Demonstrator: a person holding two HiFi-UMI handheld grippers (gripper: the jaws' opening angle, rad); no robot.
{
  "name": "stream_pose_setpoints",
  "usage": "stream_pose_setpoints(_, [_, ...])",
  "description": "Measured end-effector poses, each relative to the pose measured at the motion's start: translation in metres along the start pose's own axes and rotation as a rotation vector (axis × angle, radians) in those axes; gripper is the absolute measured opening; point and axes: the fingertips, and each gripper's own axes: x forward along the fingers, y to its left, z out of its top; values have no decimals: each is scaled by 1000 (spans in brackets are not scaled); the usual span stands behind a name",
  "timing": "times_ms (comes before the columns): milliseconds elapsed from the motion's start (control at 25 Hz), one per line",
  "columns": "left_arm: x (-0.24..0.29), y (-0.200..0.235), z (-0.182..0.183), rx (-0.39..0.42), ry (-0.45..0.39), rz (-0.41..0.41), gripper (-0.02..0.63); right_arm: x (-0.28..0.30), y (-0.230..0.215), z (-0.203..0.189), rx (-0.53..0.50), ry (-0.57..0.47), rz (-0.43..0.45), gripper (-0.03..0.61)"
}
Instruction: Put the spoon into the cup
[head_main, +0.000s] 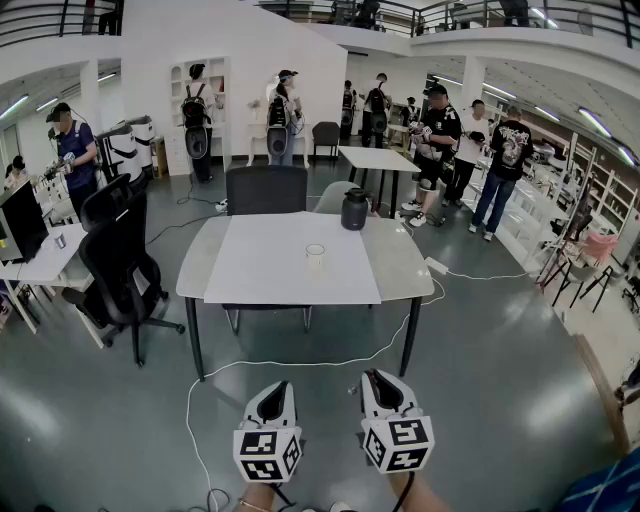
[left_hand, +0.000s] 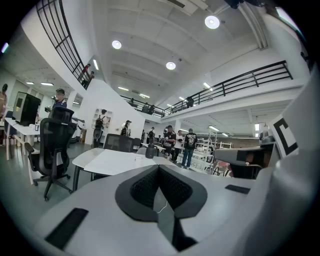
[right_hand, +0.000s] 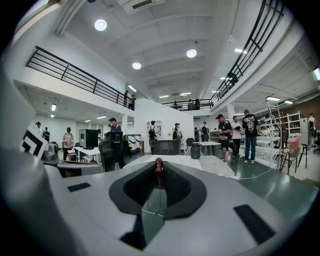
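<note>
A clear cup (head_main: 316, 258) stands on a white sheet in the middle of the grey table (head_main: 402, 272), far ahead of both grippers. Low at the front, over the floor, my right gripper (head_main: 377, 378) is shut on the spoon. Only the spoon's dark red end (right_hand: 158, 169) shows, poking up between the jaw tips in the right gripper view. My left gripper (head_main: 272, 388) is beside it at the same height, and its jaws (left_hand: 159, 168) meet with nothing between them. Both point roughly level toward the table.
A dark jug (head_main: 354, 210) stands at the table's far edge and a dark chair (head_main: 265, 190) behind it. A black office chair (head_main: 115, 255) stands to the left, and a white cable (head_main: 300, 364) lies on the floor before the table. Several people stand at the back.
</note>
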Motion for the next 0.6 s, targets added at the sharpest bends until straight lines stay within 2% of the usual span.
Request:
stream_pose_setpoints(120, [-1,1,2,1,-4,1,18,0,3,1,6,2,8,63])
stream_pose_setpoints(240, [0,3,3,1,-1,3,18,2,5,0,57,6,33,63])
stream_pose_setpoints(600, [13,9,-4,13,20,-10,18,17,-2,-10,78,26,11,63])
